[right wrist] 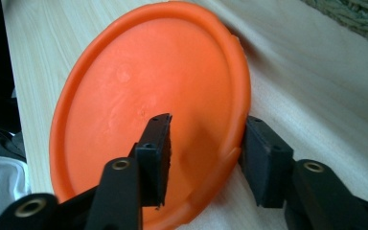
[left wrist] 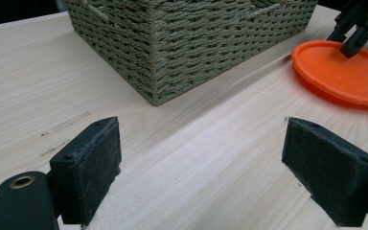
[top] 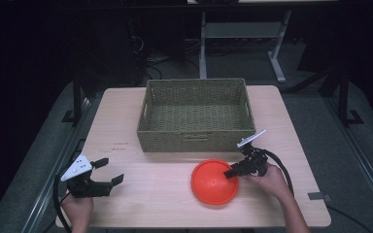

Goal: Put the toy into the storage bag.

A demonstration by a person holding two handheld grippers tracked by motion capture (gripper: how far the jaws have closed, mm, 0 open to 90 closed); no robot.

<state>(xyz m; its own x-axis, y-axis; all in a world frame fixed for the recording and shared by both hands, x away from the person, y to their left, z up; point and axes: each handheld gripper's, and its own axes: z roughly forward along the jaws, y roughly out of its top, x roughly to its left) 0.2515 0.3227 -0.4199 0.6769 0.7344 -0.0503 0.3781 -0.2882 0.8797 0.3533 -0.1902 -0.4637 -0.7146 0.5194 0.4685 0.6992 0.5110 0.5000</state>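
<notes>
Disc (top: 214, 182): orange plastic, lying flat on the table (top: 141, 199) just in front of the basket, its right rim between the right gripper's 2 jaws.
Left gripper (top: 110, 171): released, jaws spread wide over bare wood, well left of the disc; apparently waiting its turn.
Basket (top: 196, 141): woven, standing beyond both tools, a likely destination for the disc.
Right gripper (right wrist: 206, 153): straddling the rim, 1 jaw above, 1 outside; pads (right wrist: 160, 153) not yet pressing, seemingly placed to pinch the edge.
</notes>
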